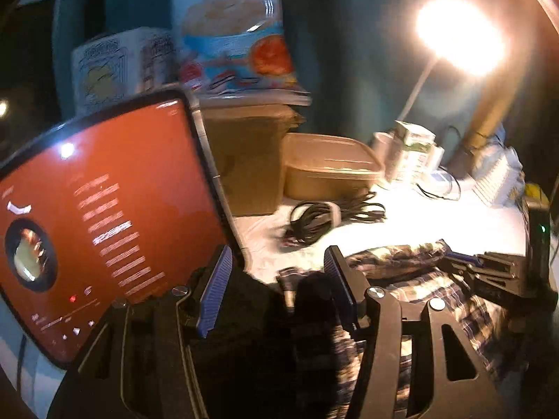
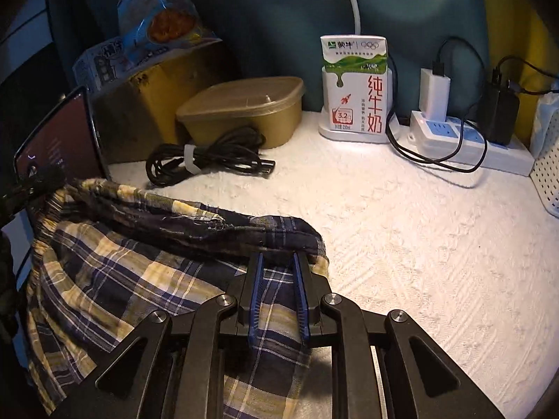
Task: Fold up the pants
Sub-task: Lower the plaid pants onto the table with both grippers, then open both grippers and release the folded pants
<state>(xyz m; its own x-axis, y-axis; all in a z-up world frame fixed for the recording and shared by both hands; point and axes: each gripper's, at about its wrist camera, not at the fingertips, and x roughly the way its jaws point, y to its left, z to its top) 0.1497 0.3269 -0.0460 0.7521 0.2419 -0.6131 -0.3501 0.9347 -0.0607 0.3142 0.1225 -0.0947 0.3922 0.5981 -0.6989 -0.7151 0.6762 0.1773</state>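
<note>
- A tablet (image 2: 57,139) with a lit screen stands up at the left edge of the white table (image 2: 401,227).
- The left gripper (image 1: 279,279) has its jaws open, with nothing between the blue pads.
- The checked pants (image 2: 122,272) lie bunched up by the left front part of the table, just beside the tablet.
- The right gripper (image 2: 277,262) has its jaws nearly closed, and the pads pinch a fold of the pants.
- A coiled black cable (image 2: 206,160) lies behind the pants.
- A milk carton (image 2: 354,83) stands at the back edge.
- A power strip (image 2: 468,143) sits near the back right corner.
</note>
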